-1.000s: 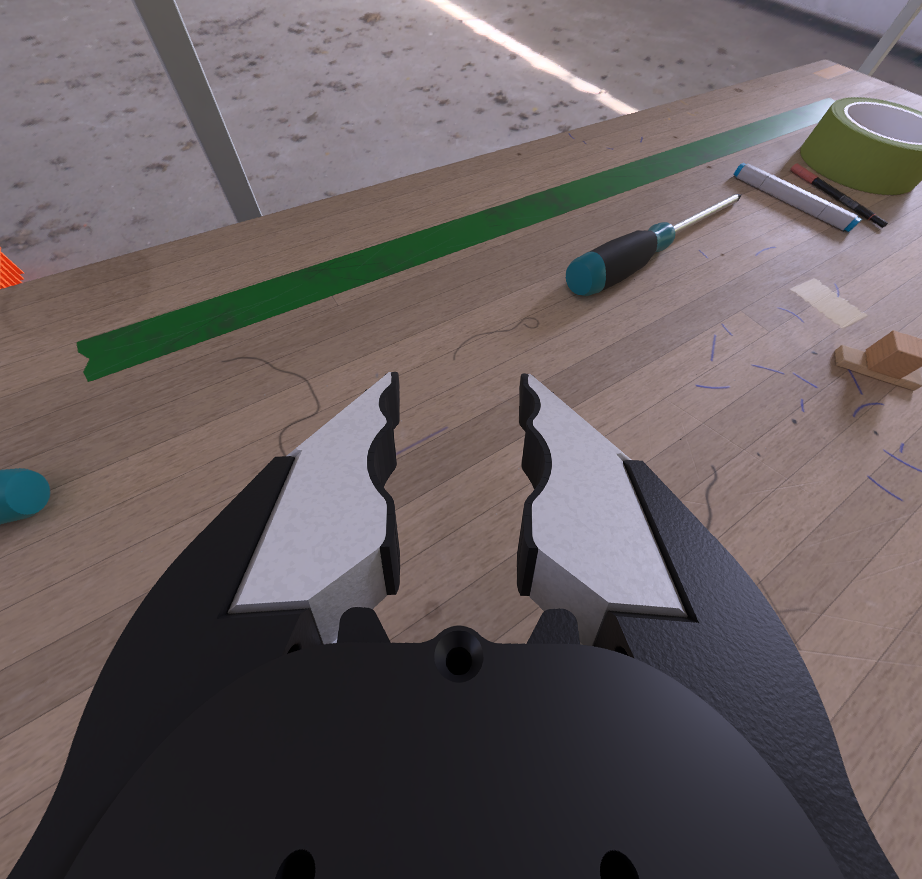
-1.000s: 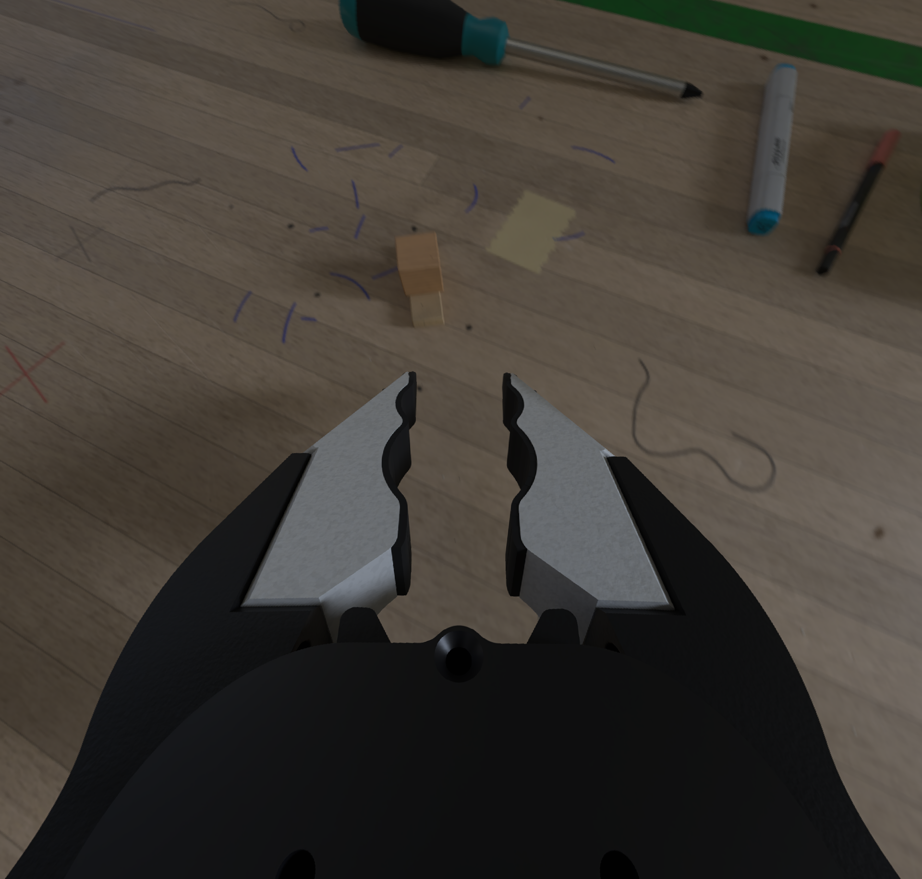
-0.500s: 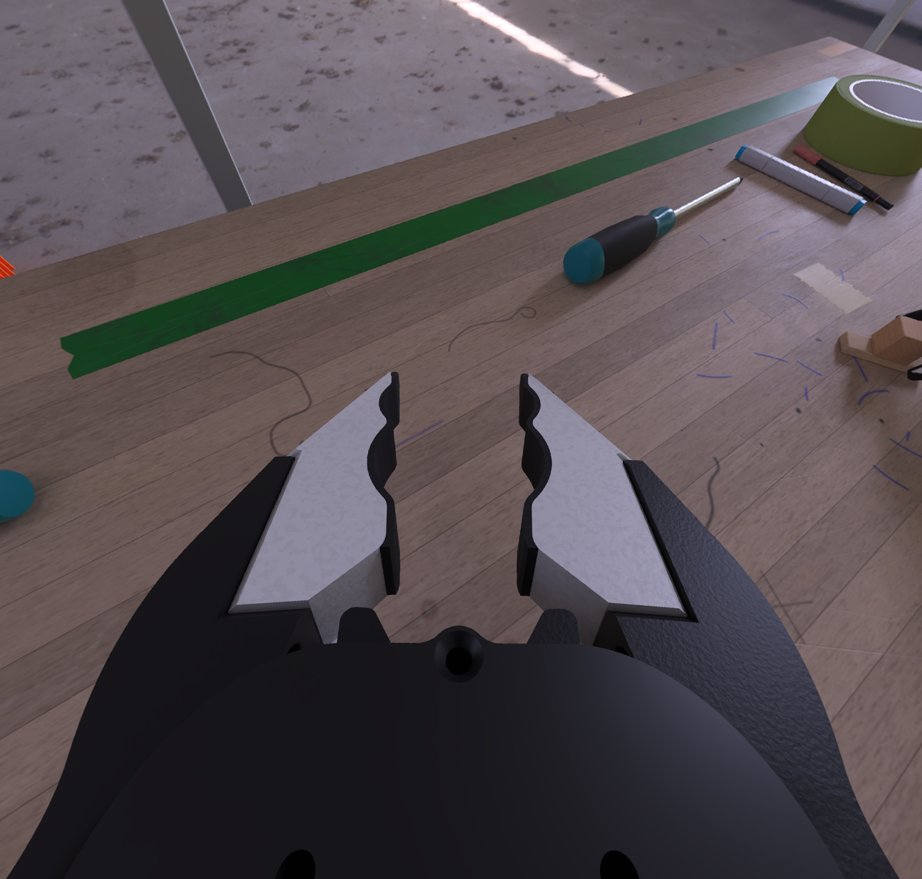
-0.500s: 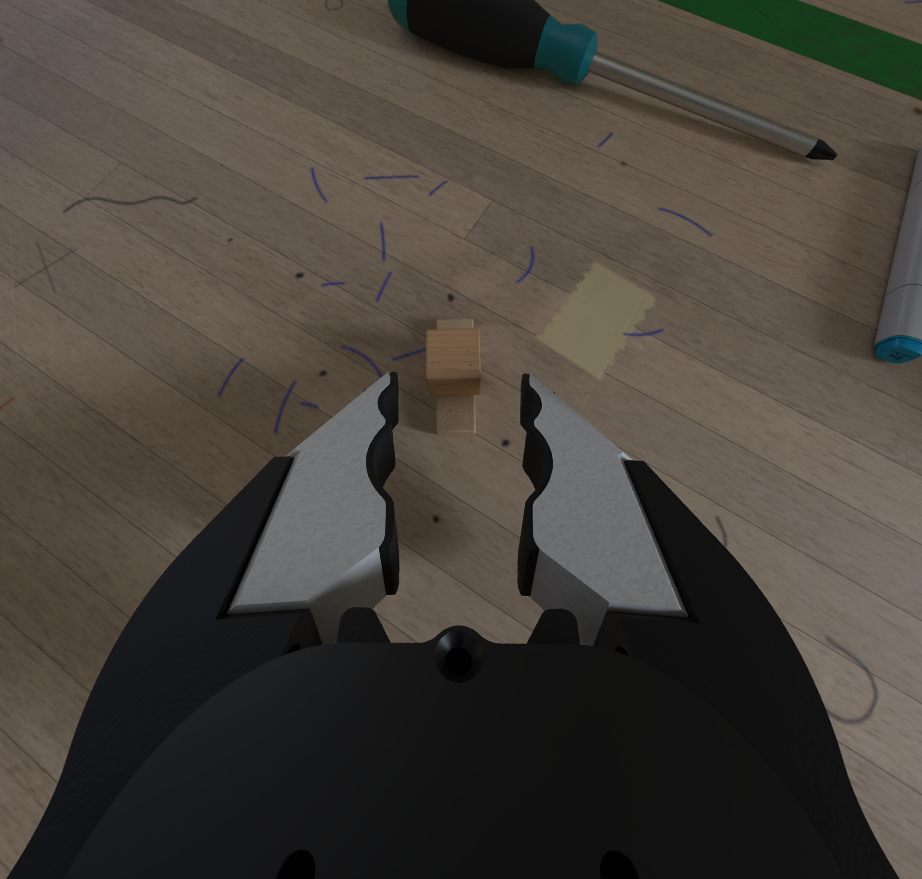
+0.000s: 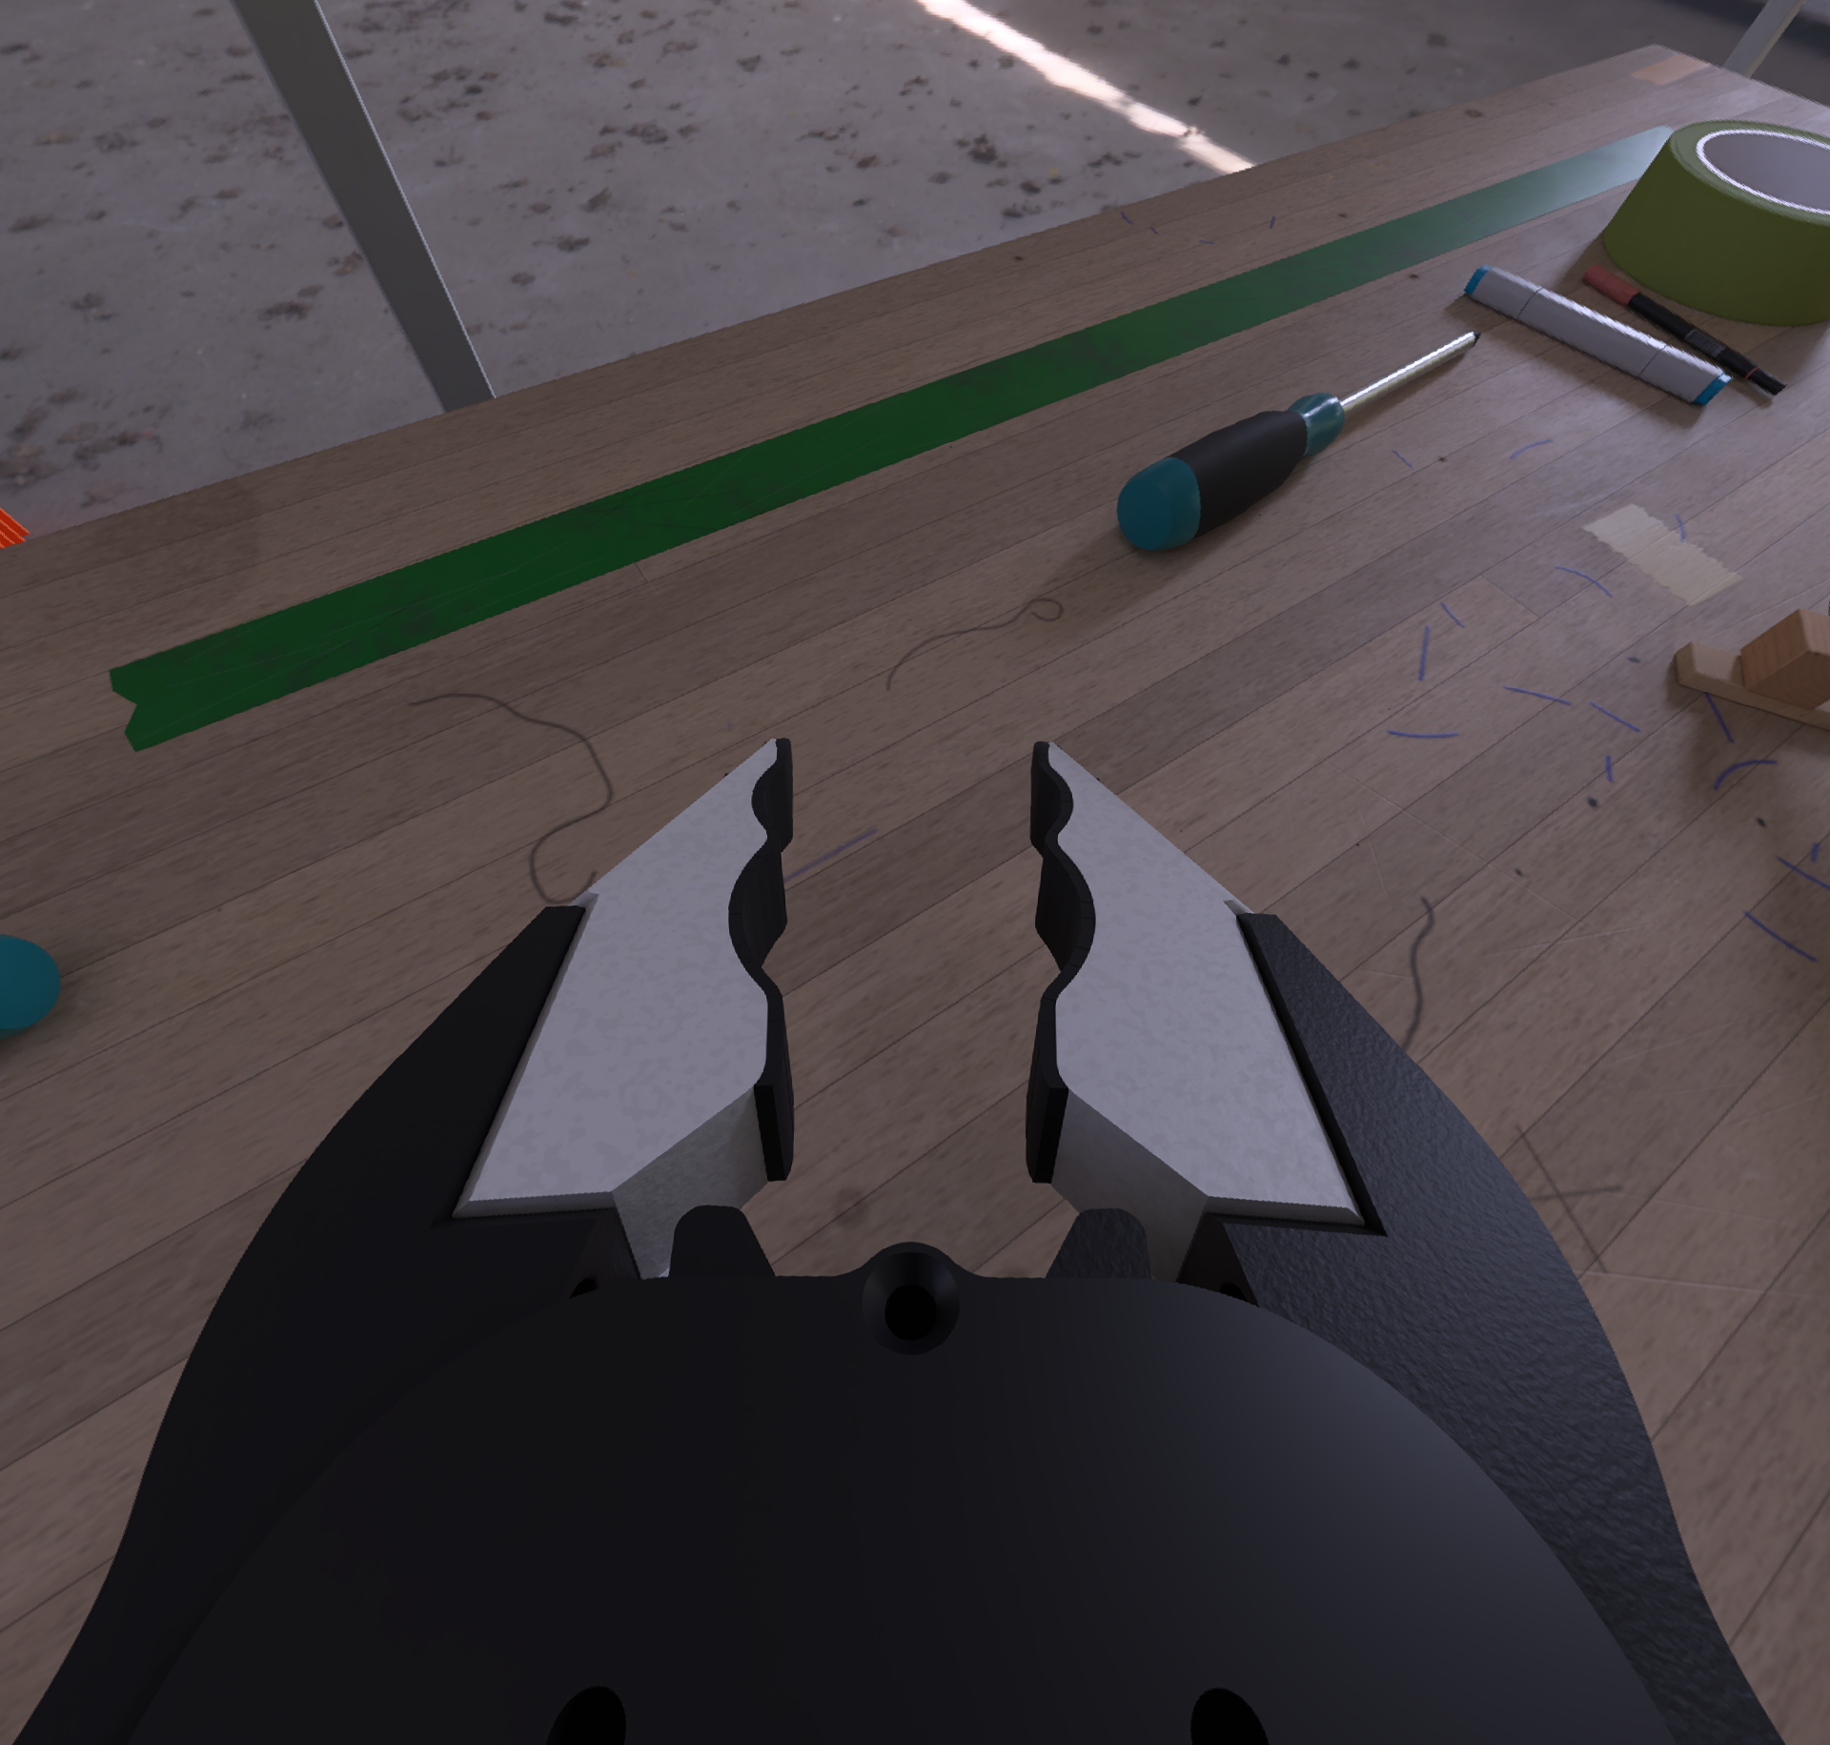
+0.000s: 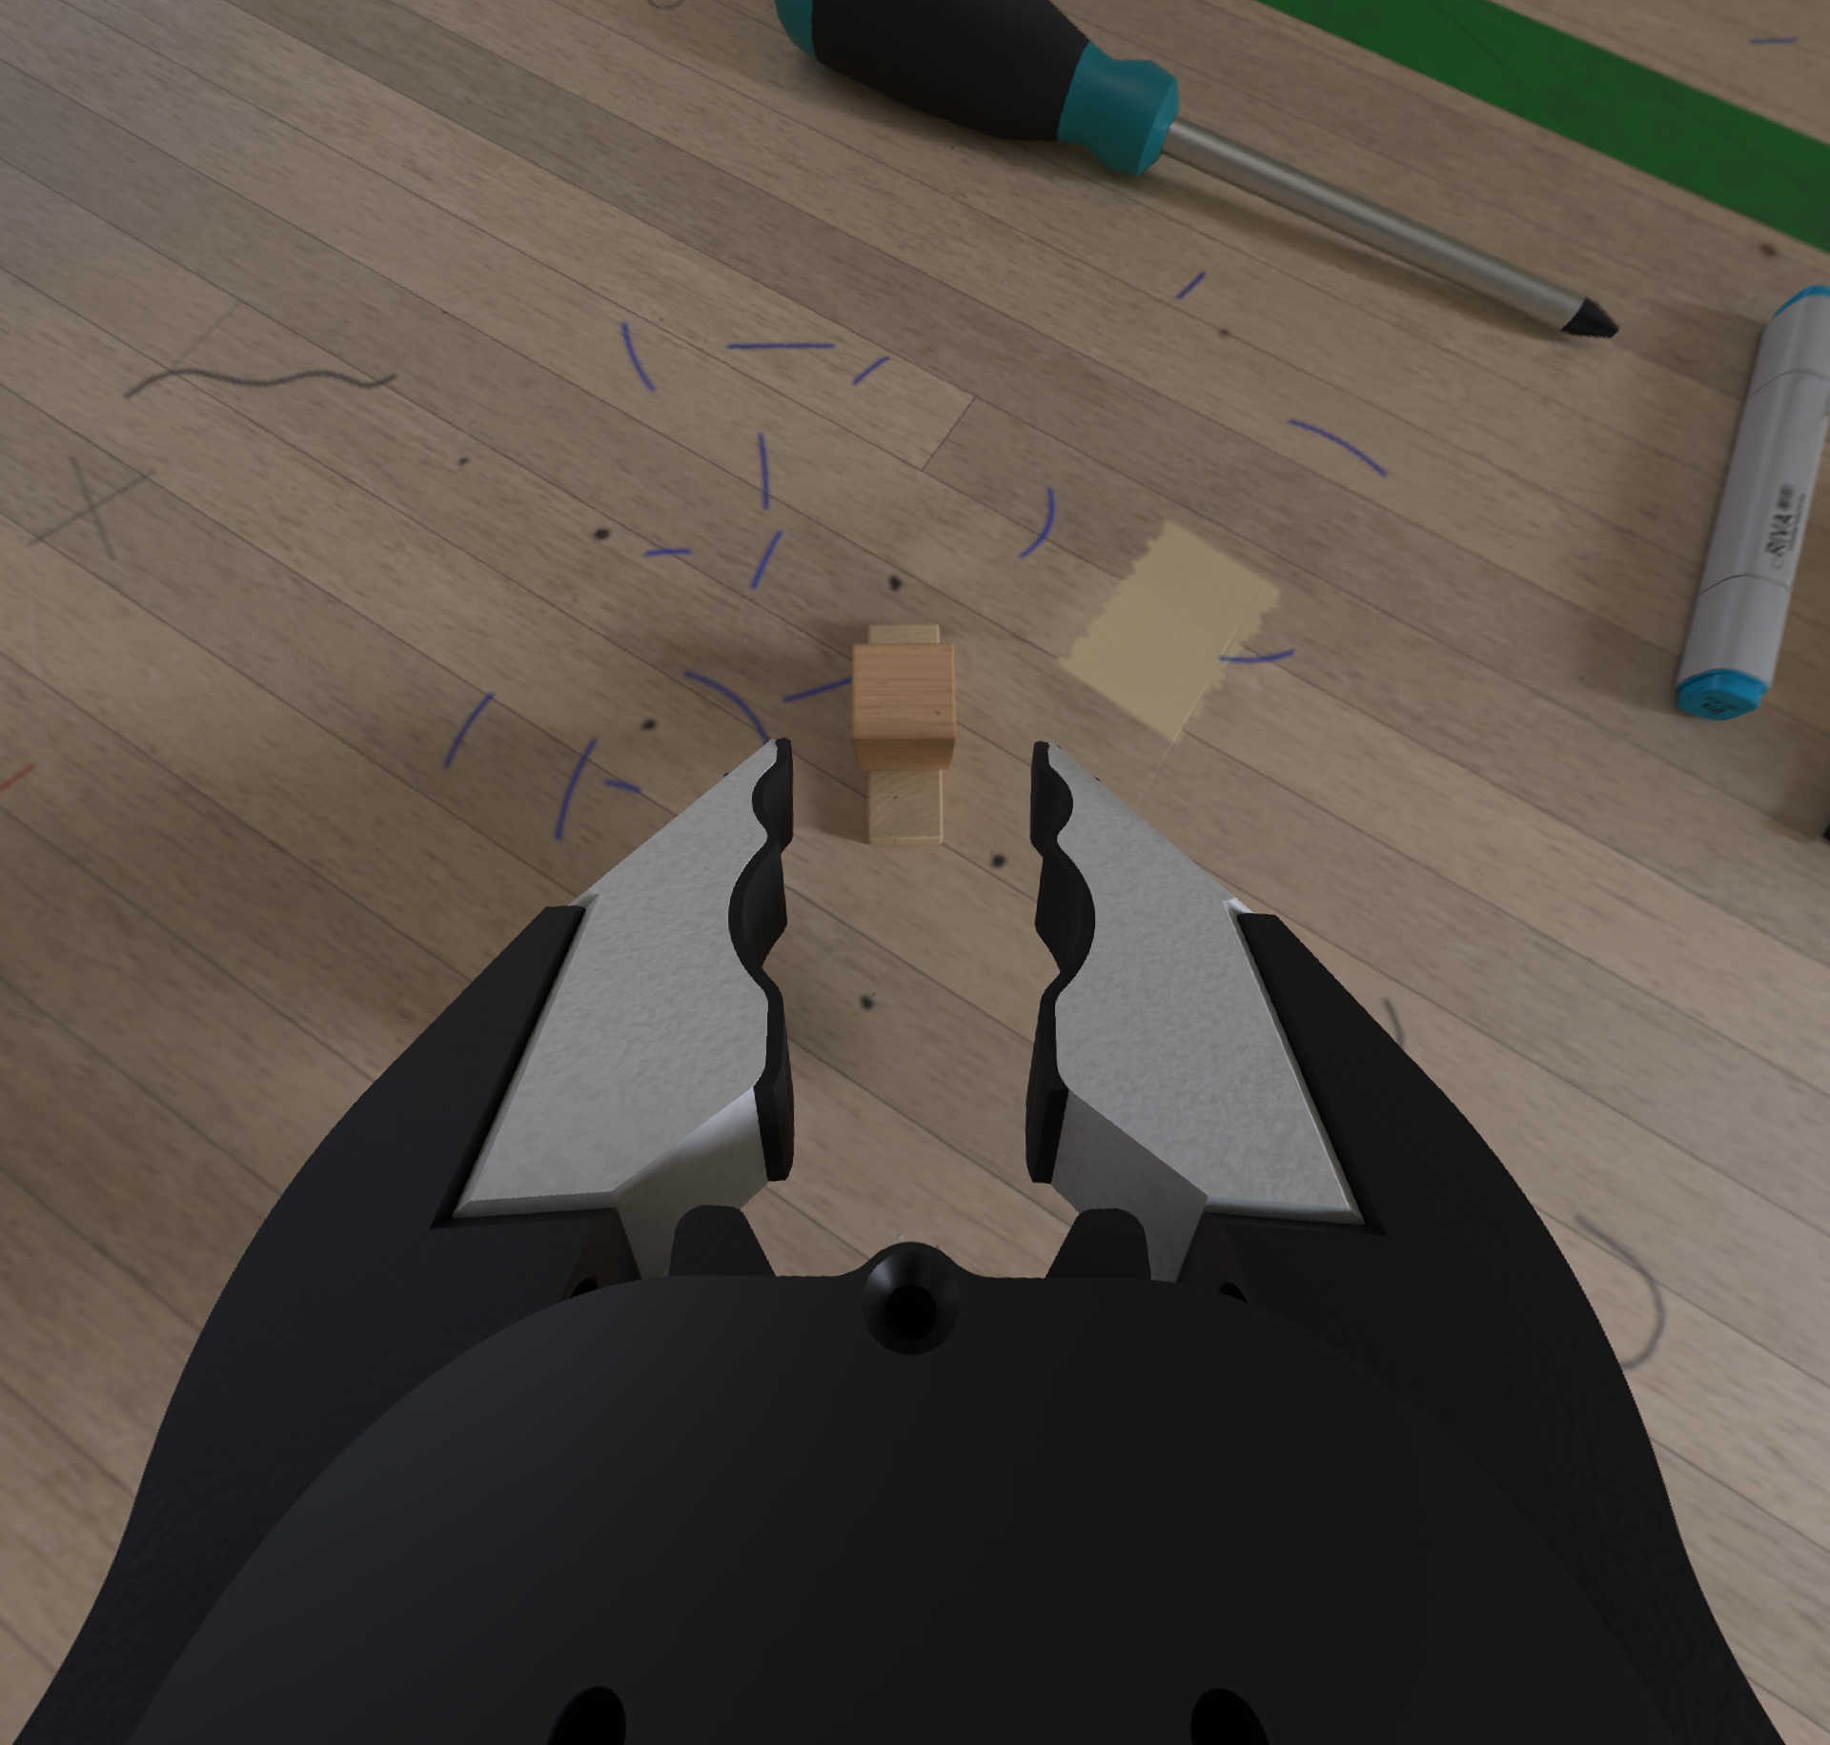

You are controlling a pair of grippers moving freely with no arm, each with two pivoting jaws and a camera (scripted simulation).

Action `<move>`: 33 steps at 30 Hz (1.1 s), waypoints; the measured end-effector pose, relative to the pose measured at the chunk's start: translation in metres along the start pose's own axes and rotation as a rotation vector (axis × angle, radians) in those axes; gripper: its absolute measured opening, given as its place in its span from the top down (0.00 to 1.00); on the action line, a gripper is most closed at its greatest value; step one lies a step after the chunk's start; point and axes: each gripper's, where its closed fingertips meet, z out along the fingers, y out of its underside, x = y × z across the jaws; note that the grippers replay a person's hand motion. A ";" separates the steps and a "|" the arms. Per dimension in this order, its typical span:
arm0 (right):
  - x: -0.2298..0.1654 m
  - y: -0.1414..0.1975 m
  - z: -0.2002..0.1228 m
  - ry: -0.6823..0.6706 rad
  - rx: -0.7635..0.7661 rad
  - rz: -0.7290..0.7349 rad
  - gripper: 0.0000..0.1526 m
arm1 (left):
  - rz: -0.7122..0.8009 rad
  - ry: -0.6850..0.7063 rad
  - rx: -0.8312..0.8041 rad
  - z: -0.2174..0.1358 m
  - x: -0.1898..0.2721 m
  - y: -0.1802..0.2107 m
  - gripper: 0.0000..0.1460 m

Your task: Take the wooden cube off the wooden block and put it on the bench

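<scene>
A small wooden cube (image 6: 903, 700) sits on a thin, paler wooden block (image 6: 904, 809) on the bench (image 6: 396, 212). My right gripper (image 6: 911, 757) is open and empty above them, with the cube just beyond the gap between its fingertips. In the left wrist view the cube (image 5: 1787, 653) and block (image 5: 1723, 683) show at the far right edge. My left gripper (image 5: 911, 757) is open and empty over bare bench (image 5: 891, 608), well to the left of them.
A black and teal screwdriver (image 6: 990, 64) lies beyond the cube, with a grey marker (image 6: 1753, 509) to its right. A green tape strip (image 5: 792, 470) runs along the far bench edge. A green tape roll (image 5: 1743, 222) and a red pen (image 5: 1683, 326) lie far right. A beige patch (image 6: 1169, 628) lies right of the cube.
My right gripper has closed in on the cube, which now lies just past its fingertips. Its jaws opened wider. The left view shifted slightly.
</scene>
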 end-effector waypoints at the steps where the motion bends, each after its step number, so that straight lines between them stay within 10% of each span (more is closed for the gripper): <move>1: 0.002 -0.001 0.001 0.010 -0.004 -0.011 0.69 | 0.002 0.000 -0.001 0.000 0.000 0.000 0.67; 33: -0.002 -0.002 0.012 0.063 -0.103 -0.127 0.86 | 0.003 0.002 0.016 -0.004 0.001 -0.004 0.67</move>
